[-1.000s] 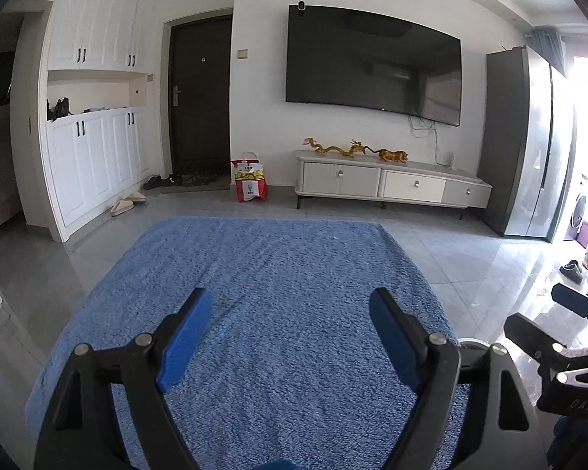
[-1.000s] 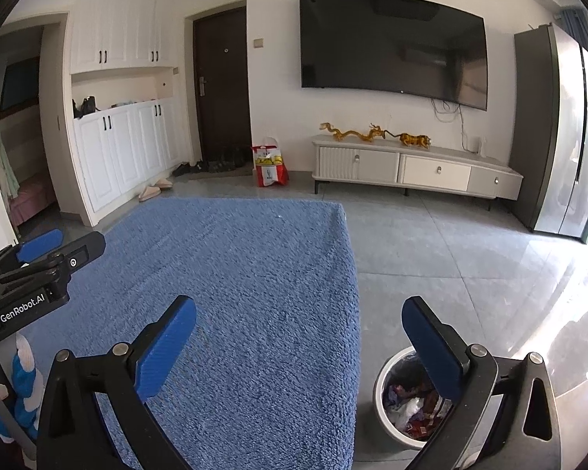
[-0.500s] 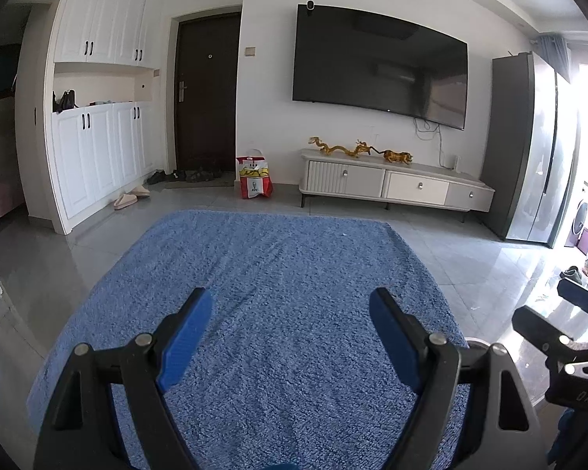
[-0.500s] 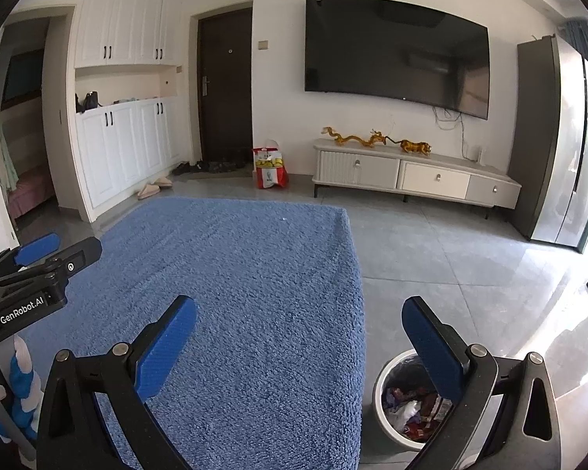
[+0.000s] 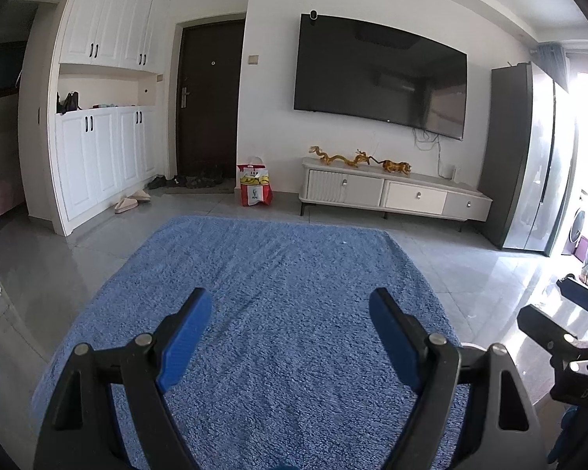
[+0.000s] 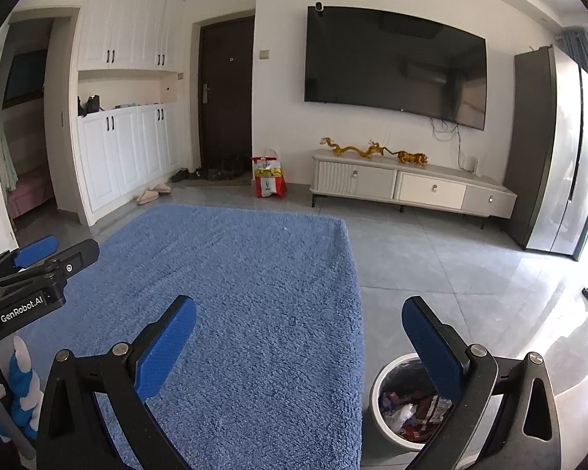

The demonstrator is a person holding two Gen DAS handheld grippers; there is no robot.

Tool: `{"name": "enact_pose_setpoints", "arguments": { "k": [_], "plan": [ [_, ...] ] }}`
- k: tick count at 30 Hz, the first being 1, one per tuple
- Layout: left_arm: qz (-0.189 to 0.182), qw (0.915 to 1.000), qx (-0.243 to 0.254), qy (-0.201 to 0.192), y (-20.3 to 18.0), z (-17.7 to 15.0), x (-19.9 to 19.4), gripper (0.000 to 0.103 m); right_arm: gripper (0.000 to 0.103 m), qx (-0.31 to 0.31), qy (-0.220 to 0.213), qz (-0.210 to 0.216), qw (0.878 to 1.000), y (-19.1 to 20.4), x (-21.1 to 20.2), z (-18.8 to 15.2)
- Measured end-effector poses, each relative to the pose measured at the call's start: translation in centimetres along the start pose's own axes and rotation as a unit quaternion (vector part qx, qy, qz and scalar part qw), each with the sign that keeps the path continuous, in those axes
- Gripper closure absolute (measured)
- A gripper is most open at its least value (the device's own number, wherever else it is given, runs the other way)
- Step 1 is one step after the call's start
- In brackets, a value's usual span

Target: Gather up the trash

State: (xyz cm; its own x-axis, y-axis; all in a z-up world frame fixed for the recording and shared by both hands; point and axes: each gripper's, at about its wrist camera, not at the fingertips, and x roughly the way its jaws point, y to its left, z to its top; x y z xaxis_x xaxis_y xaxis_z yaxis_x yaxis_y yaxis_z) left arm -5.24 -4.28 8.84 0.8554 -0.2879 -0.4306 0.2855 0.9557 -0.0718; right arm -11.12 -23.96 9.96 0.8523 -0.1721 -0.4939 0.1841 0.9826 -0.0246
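Note:
A white round trash bin (image 6: 388,411) with a dark liner holds several colourful wrappers; it stands on the floor beside the right edge of the blue fuzzy cloth (image 6: 254,293). My right gripper (image 6: 300,321) is open and empty, held above the cloth's right edge with its right finger over the bin. My left gripper (image 5: 290,313) is open and empty above the blue cloth (image 5: 278,274). The bin's rim barely shows behind the left gripper's right finger (image 5: 396,337). No loose trash shows on the cloth.
A TV stand (image 6: 411,188) with gold figurines sits under a wall TV. A red and white bag (image 6: 268,178) stands by the dark door. White cabinets (image 6: 125,149) line the left wall, a grey fridge (image 6: 560,149) the right. Slippers (image 6: 153,194) lie on the tiled floor.
Both cameras have tilted up slightly, so the room sits a little lower in view. Both grippers remain open and empty.

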Motion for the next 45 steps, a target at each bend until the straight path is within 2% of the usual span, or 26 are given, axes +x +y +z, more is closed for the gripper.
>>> {"name": "enact_pose_setpoints", "arguments": {
  "k": [12,22,30,45],
  "plan": [
    [-0.002,1.0,0.005,0.002,-0.6,-0.4,-0.1,0.021,0.0,-0.001,-0.011,-0.008,1.0,-0.2,-1.0,0.1],
    [-0.005,0.9998,0.019,0.006,-1.3,-1.2,0.1,0.021,0.0,-0.022,-0.006,-0.008,1.0,1.2,-0.9,-0.8],
    [-0.006,1.0,0.003,0.004,-0.4,-1.3,0.0,0.021,0.0,-0.031,-0.01,-0.007,0.999,1.8,-1.0,-0.7],
    [0.022,0.9997,-0.002,-0.005,1.5,-1.4,-0.4,0.021,0.0,-0.05,0.001,0.003,0.999,3.2,0.2,-1.0]
  ]
}}
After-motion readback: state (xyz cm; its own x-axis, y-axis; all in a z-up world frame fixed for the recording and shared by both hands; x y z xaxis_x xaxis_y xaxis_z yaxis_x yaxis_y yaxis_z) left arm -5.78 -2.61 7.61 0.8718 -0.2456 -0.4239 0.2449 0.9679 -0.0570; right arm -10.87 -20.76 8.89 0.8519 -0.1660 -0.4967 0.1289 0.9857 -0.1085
